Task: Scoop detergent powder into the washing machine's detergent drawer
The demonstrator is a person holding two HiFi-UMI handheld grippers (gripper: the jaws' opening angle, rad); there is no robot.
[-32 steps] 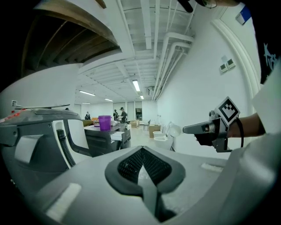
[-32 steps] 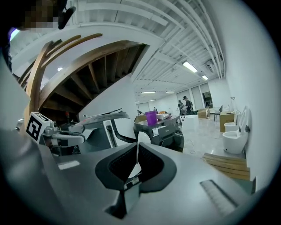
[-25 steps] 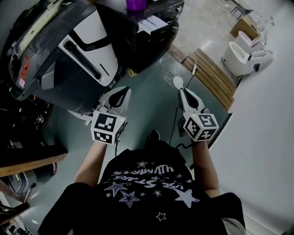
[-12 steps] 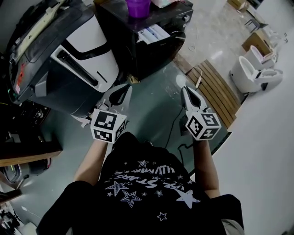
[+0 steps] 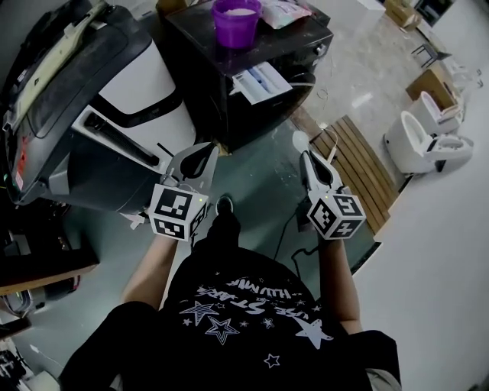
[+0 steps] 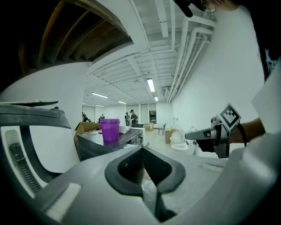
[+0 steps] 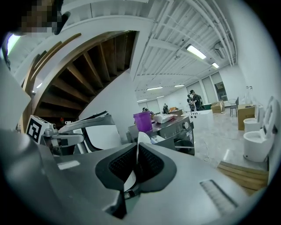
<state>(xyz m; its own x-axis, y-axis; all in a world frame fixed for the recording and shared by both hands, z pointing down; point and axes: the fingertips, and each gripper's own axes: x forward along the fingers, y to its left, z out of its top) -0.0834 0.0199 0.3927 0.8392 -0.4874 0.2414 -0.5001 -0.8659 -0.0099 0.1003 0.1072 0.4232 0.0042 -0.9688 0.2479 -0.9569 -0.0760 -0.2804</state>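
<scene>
White plastic scoop [image 5: 299, 139] sits clenched edge-on in right gripper [image 5: 307, 155]; prob. light, stiff, thin, so needs firm pinch on handle vs. twisting. Left gripper [image 5: 204, 153] closed, empty. Purple cup [image 5: 237, 21], prob. powder, stands atop washing machine [image 5: 252, 114].

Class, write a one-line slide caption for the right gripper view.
Right gripper, shut on a white spoon, faces a purple cup on the dark washing machine.
</scene>
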